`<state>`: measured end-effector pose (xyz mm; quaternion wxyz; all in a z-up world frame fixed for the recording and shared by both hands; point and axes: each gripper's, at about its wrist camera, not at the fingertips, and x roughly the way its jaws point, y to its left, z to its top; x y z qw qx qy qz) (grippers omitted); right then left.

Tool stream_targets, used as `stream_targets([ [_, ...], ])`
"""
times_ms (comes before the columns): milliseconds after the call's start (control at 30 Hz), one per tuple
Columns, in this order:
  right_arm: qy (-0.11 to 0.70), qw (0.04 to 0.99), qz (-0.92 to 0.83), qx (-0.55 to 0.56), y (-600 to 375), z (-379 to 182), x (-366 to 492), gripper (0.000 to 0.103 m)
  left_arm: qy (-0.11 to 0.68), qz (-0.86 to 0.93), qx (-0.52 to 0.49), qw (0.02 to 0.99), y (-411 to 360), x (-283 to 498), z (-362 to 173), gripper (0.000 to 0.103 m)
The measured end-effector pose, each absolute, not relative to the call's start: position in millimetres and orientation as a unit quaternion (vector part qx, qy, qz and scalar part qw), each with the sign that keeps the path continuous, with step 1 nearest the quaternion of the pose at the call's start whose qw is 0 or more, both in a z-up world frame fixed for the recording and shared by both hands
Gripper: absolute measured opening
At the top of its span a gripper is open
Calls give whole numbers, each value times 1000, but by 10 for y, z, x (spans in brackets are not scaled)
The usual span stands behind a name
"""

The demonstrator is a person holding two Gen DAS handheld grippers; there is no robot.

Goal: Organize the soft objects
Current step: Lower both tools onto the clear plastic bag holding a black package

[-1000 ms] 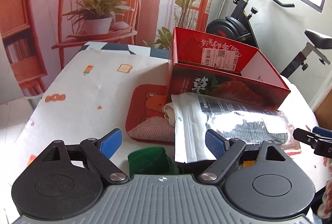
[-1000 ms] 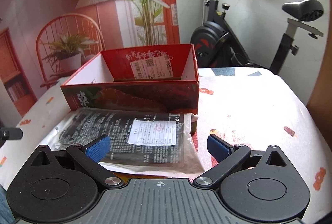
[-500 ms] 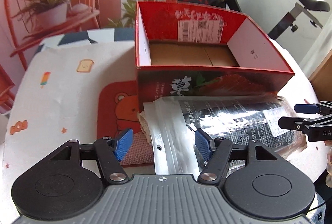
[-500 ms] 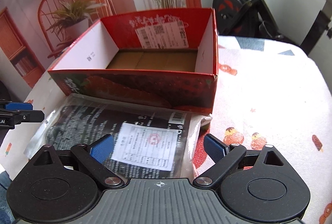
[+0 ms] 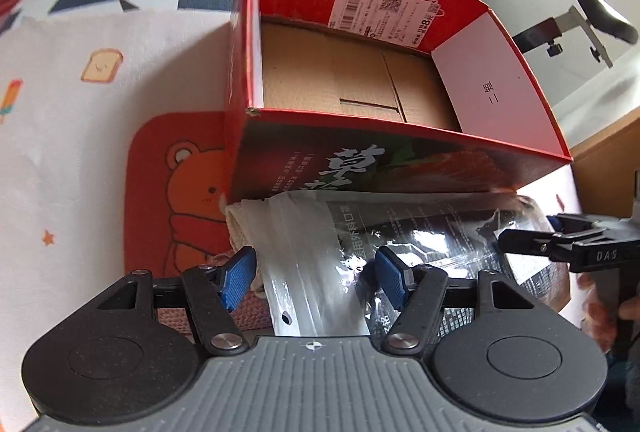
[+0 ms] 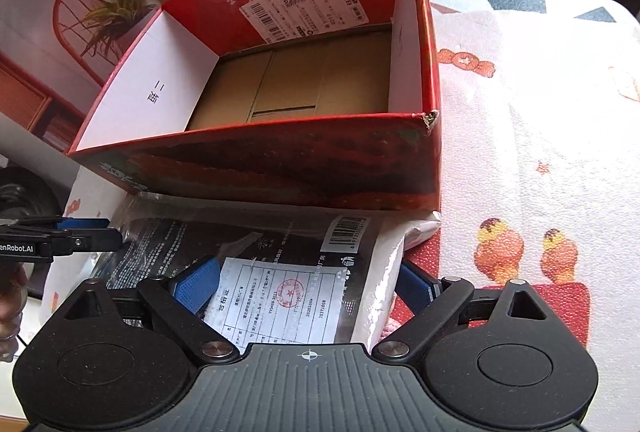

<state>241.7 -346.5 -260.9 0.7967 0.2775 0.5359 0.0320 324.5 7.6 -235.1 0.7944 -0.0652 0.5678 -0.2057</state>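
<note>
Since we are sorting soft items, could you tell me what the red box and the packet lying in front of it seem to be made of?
Red box: apparently cardboard, glossy printed outside; brown corrugated-looking flaps form its floor and one top corner is frayed.
Packet: seemingly thin clear plastic film, shiny and wrinkled, with glare in the left wrist view; a paper-like white label shows on it. What the dark contents are made of cannot be told.

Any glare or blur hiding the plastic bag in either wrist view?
Left wrist view: strong white glare on the clear plastic packaged bag, washing out its print; fisheye bends the red cardboard box. Right wrist view: the bag's label reads sharply, little glare.
</note>
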Motion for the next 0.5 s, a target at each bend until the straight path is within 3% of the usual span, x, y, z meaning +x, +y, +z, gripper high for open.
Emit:
stream_targets([
  [267,546,787,41,286,-3428,-2664,2468,95,591,-207,-119,770,59,3324,-2522,78],
  [500,546,785,31,292,-3378,-2701,2478,96,587,-199,-109,777,63,3338,-2533,83],
])
